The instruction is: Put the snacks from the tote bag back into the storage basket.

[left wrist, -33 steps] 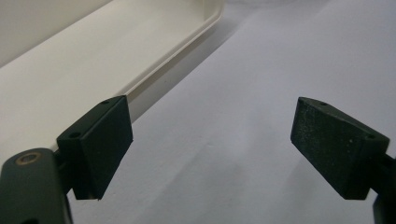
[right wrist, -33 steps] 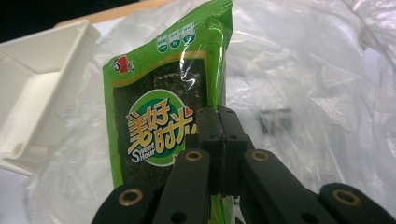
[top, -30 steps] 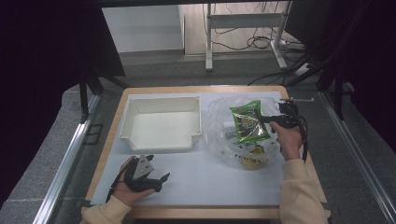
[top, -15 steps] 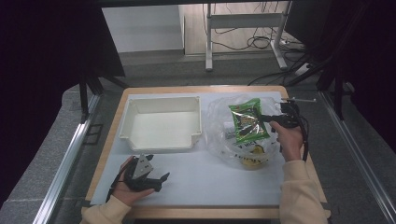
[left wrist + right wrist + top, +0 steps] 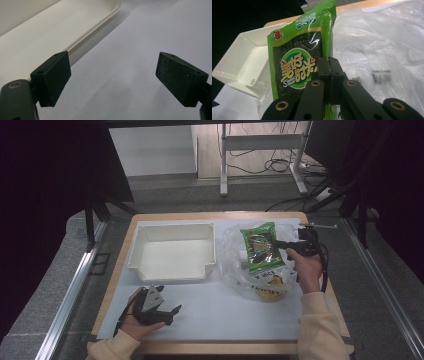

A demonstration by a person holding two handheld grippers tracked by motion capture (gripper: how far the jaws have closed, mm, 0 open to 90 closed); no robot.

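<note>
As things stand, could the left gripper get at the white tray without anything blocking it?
Probably yes. The left gripper rests open on the white table sheet just in front of the white tray, with bare sheet between them.

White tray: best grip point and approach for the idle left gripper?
Probably the near wall's rim of the white tray, approached from the person's side with one jaw inside the wall and one outside. The walls stand upright with a thin rolled lip, and the open left gripper already rests on the table just in front of that wall. The right gripper is shut on the green snack packet.
</note>
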